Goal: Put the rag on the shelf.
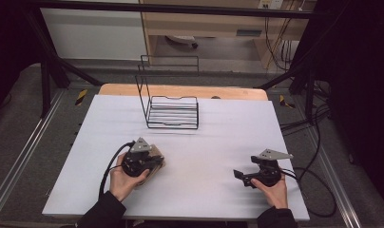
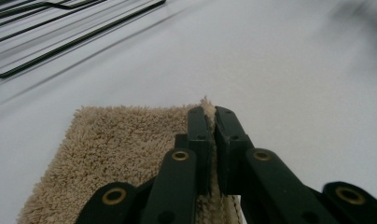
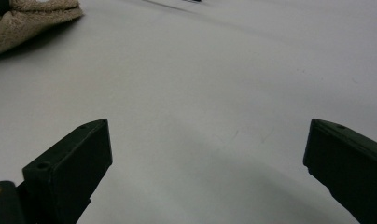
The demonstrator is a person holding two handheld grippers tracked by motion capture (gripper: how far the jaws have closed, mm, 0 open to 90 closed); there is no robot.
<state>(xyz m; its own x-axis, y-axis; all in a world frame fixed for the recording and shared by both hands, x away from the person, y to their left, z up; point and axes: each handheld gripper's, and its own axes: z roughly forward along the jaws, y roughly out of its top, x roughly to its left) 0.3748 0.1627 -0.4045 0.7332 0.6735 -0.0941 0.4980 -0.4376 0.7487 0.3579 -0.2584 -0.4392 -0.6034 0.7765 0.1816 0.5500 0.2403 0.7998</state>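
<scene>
A beige shaggy towel (image 2: 116, 154) is lying flat on the white bench (image 1: 204, 156) at its near left, with one edge (a stitched hem) standing pinched upright between the left tongs (image 2: 213, 135).

On the table (image 1: 190, 142) a wire rack (image 1: 173, 111) stands toward the far edge, about midway across. Nearer the person, on the left, a towel (image 1: 154, 164) lies flat on the table under the left gripper (image 2: 211, 140), whose jaws pinch the towel's right edge. The right gripper (image 1: 242, 176) sits well apart on the right, jaws wide over bare table, the towel off to its left.
</scene>
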